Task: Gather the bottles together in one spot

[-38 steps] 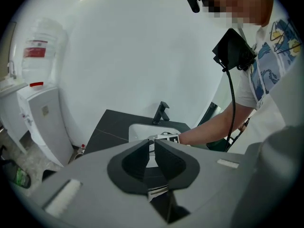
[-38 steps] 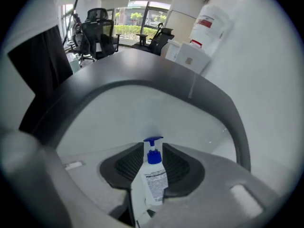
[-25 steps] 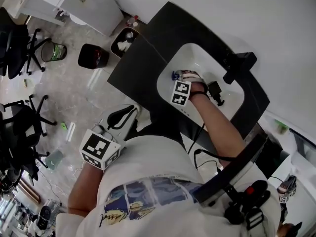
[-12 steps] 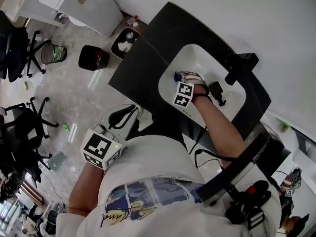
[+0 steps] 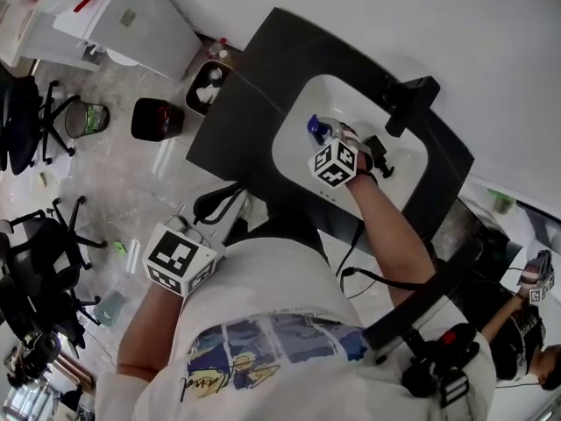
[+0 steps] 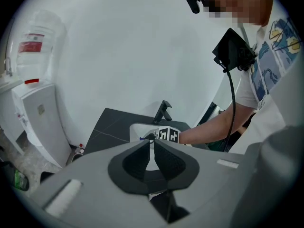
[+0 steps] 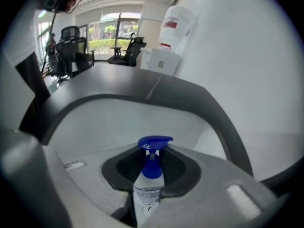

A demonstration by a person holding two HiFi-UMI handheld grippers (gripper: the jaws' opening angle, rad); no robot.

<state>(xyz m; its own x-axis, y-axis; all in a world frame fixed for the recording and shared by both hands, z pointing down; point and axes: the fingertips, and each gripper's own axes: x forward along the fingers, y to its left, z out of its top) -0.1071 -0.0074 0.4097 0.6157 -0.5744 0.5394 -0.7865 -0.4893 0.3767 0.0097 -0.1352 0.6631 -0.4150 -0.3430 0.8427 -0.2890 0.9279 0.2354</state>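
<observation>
A clear pump bottle with a blue head (image 7: 148,184) stands up between the pads of my right gripper (image 7: 151,163), which is shut on its body. In the head view that bottle (image 5: 316,128) and the right gripper (image 5: 327,144) are over the white sink basin (image 5: 294,152), near its left side. My left gripper (image 5: 213,207) hangs low beside the person's hip, away from the counter. Its jaws (image 6: 152,141) meet at the tips with nothing between them.
The basin is set in a black counter (image 5: 237,117) with a black faucet (image 5: 405,105) at the far rim. A small black part (image 5: 379,163) lies in the basin. On the floor to the left stand a dark bin (image 5: 158,119) and a box of bottles (image 5: 209,82).
The right gripper has turned slightly over the basin with the blue-topped bottle in it. The left gripper stays by the hip.
</observation>
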